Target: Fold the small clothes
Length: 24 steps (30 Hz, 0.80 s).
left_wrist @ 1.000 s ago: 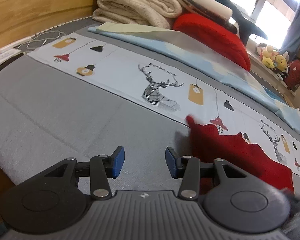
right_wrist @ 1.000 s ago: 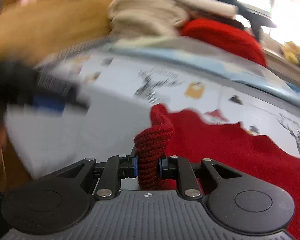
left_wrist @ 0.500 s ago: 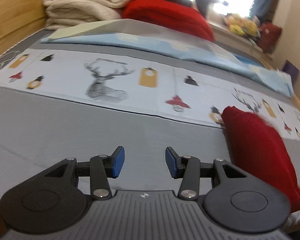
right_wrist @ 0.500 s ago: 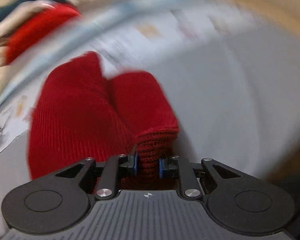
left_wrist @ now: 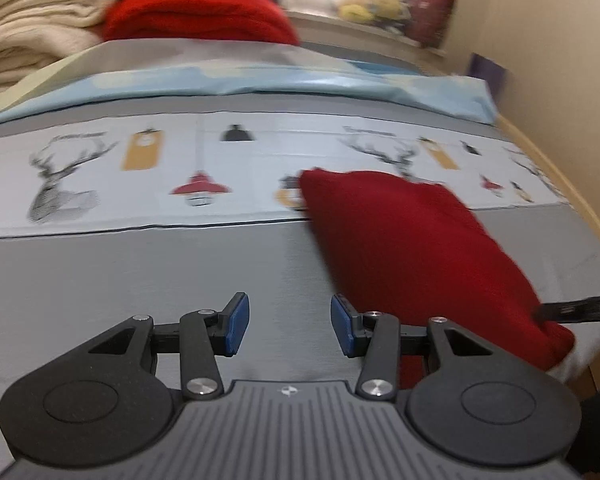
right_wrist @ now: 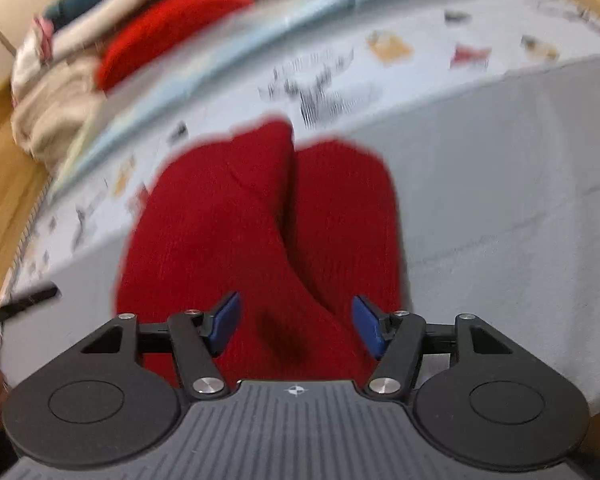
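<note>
A small red knitted garment (right_wrist: 268,240) lies folded lengthwise on the grey bed cover, its two halves meeting along a crease. My right gripper (right_wrist: 296,326) hovers over its near end with jaws opening; the knit lies below and between the blue pads (right_wrist: 224,320), which no longer press it. In the left wrist view the same red garment (left_wrist: 412,248) stretches from the patterned strip to the near right. My left gripper (left_wrist: 290,326) stands open over bare grey cover just left of the garment, holding nothing. A dark finger of the right gripper shows at that view's right edge.
A white strip with deer and lamp prints (left_wrist: 140,172) runs across the bed, a pale blue sheet (left_wrist: 260,80) behind it. Folded cream blankets (left_wrist: 28,32) and a red blanket (left_wrist: 196,16) are stacked at the back. A wooden bed rim (left_wrist: 580,200) borders the right side.
My right gripper carried the garment's edge over onto the rest of it, then let go as its jaws spread. My left gripper swung right along the bed, staying open and empty.
</note>
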Tool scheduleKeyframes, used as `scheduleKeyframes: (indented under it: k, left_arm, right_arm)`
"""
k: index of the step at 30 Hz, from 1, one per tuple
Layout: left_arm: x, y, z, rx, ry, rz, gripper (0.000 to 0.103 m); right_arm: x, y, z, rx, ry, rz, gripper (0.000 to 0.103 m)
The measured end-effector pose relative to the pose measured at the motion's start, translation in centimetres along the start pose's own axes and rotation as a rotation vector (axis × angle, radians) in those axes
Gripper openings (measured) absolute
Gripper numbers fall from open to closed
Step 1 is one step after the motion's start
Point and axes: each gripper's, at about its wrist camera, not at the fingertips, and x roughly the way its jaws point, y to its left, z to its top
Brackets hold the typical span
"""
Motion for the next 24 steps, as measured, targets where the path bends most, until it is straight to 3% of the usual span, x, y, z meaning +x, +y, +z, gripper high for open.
scheduleKeyframes:
  k: [2, 3, 4, 5, 7, 8, 11, 12, 14, 16, 17, 19, 20, 21, 24]
  left_arm:
    - [0.2, -1.2, -0.2, 0.029, -0.002, -0.032, 0.05]
    - [0.3, -1.9, -0.4, 0.045, 0.0, -0.054, 0.05]
    - [0.5, -2.5, -0.6, 0.057, 0.005, -0.077, 0.05]
    - [0.7, -3.0, -0.7, 0.065, 0.011, -0.099, 0.05]
    - [1.1, -4.2, -1.0, 0.083, 0.021, -0.147, 0.05]
    - [1.3, -4.6, -1.2, 0.09, 0.023, -0.163, 0.05]
    - [1.7, -5.9, -1.6, 0.095, 0.029, -0.213, 0.056]
    - [2.0, -6.3, -1.7, 0.094, 0.034, -0.227, 0.056]
    - [2.7, -6.7, -1.8, 0.097, 0.052, -0.235, 0.056]
    - [3.4, -7.2, -2.0, 0.113, 0.069, -0.225, 0.056]
    - [3.6, -7.2, -2.1, 0.121, 0.075, -0.219, 0.056]
    - [3.8, -7.3, -2.4, 0.126, 0.084, -0.212, 0.056]
    - [4.0, -7.3, -2.5, 0.126, 0.085, -0.209, 0.056]
    - [3.9, -7.2, -2.5, 0.127, 0.086, -0.207, 0.056]
    - [3.6, -6.9, -2.6, 0.129, 0.084, -0.199, 0.056]
  right_arm:
    - [1.3, -1.2, -0.2, 0.042, 0.024, 0.008, 0.06]
    - [1.4, -1.6, -0.3, 0.085, 0.025, 0.023, 0.047]
    - [1.2, -1.5, -0.3, 0.102, 0.013, 0.041, 0.042]
    - [0.7, -1.1, -0.3, 0.078, -0.02, 0.044, 0.029]
    - [-1.0, 0.1, -0.6, -0.007, -0.1, 0.039, 0.017]
    - [-2.7, 0.3, -1.0, -0.02, -0.156, 0.057, 0.0]
    - [-7.8, -1.0, -0.8, 0.041, -0.382, 0.126, 0.0]
    - [-8.4, -1.6, -0.8, 0.058, -0.396, 0.108, 0.0]
    - [-7.6, -3.0, -0.8, 0.067, -0.31, 0.049, 0.0]
    - [-5.7, -4.1, -1.1, 0.121, -0.193, 0.067, 0.004]
    - [-5.3, -4.1, -1.4, 0.144, -0.18, 0.071, 0.007]
    - [-4.7, -3.5, -1.4, 0.127, -0.192, 0.081, 0.029]
    - [-4.4, -3.2, -1.3, 0.111, -0.194, 0.081, 0.053]
    - [-3.8, -2.7, -1.3, 0.095, -0.181, 0.076, 0.062]
    - [-0.6, -1.8, -0.5, 0.099, -0.107, 0.074, 0.061]
